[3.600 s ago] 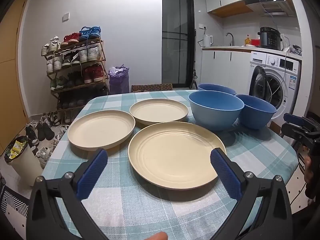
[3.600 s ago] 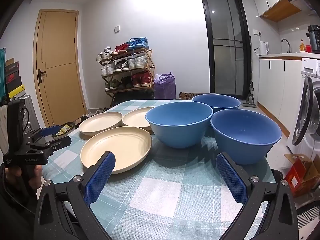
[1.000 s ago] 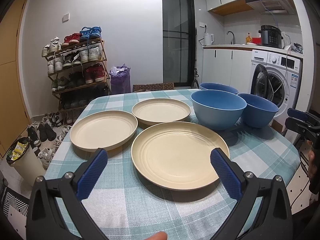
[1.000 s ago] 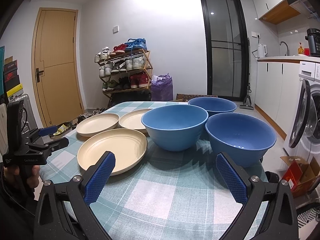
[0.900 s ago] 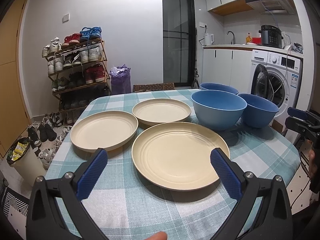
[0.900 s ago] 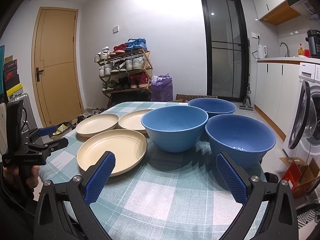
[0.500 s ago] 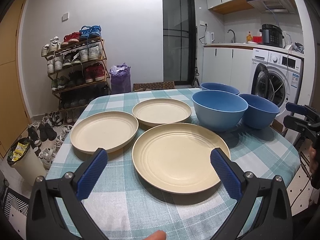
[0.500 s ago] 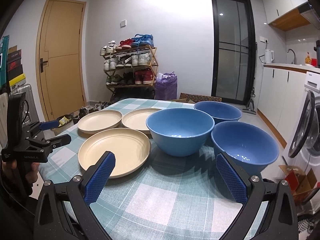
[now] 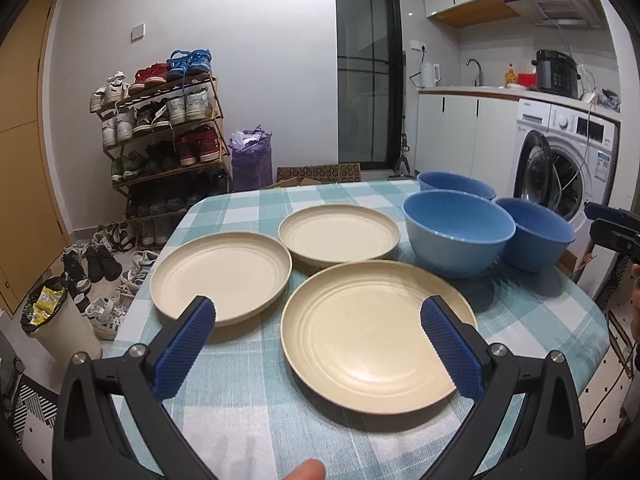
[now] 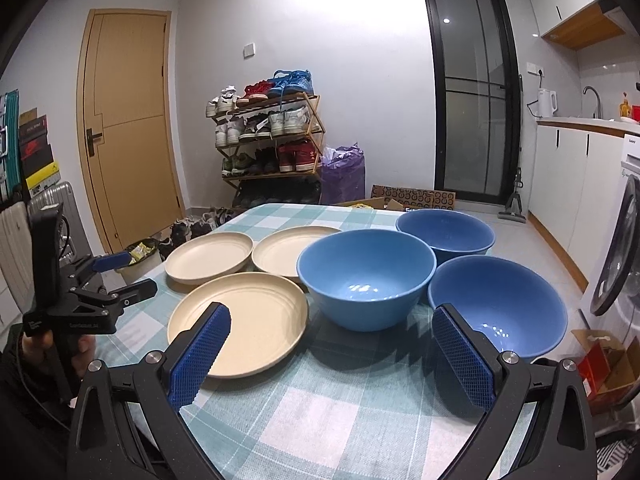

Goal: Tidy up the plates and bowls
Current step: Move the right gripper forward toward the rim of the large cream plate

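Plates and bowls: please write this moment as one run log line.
left gripper: open, empty | right gripper: open, empty | plates: three, unstacked | bowls: three, unstacked

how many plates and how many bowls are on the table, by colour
cream plates: 3, the nearest plate, the left plate, the far plate
blue bowls: 3, the middle bowl, the far bowl, the right bowl
total: 6
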Action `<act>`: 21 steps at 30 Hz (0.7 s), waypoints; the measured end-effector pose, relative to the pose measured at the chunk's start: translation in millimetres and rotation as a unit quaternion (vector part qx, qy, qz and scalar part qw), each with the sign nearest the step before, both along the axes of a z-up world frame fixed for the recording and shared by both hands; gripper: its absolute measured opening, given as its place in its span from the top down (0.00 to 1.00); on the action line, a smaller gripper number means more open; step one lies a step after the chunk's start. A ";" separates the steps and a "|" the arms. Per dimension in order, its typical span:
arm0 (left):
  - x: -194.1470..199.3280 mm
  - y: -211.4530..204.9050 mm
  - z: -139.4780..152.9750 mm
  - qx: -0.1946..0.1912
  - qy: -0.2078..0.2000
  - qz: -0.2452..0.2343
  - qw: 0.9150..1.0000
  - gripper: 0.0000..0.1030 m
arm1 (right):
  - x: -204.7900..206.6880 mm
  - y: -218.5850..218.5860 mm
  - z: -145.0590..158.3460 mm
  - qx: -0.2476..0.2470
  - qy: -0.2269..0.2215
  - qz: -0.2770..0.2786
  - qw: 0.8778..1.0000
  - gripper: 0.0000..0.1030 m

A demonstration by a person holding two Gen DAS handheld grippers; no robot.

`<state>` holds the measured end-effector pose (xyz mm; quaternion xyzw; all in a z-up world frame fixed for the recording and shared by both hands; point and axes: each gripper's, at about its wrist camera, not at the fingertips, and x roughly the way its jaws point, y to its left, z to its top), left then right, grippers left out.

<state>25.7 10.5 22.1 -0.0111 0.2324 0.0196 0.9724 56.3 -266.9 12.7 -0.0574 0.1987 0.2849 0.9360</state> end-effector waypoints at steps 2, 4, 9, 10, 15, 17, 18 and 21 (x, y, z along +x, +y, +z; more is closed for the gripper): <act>2.6 2.9 5.2 0.000 -0.007 -0.002 1.000 0.00 | 2.9 -1.8 4.9 0.003 -0.001 0.002 1.000 0.00; 5.3 5.2 9.9 0.003 -0.012 0.005 1.000 0.00 | 6.2 -3.5 8.5 0.003 -0.003 0.000 1.000 0.00; 15.3 13.8 19.9 0.009 -0.013 0.021 1.000 0.00 | 15.5 -9.1 20.5 0.015 0.002 -0.003 1.000 0.00; 17.8 16.1 22.5 0.009 -0.015 0.025 1.000 0.00 | 18.2 -10.6 24.0 0.019 0.004 -0.003 1.000 0.00; 30.9 25.8 30.3 0.009 -0.017 0.040 0.999 0.00 | 32.3 -12.0 39.8 0.013 0.010 -0.003 1.000 0.00; 37.3 29.2 33.1 0.013 -0.017 0.046 0.999 0.00 | 37.3 -9.8 45.0 0.008 0.008 0.000 1.000 0.00; 39.3 30.4 33.7 0.014 -0.017 0.050 0.998 0.00 | 39.9 -9.6 47.6 0.006 0.007 0.000 1.000 0.00; 49.1 38.7 36.9 0.007 -0.013 0.062 0.998 0.00 | 47.2 -3.6 55.5 -0.001 0.006 0.004 1.000 0.00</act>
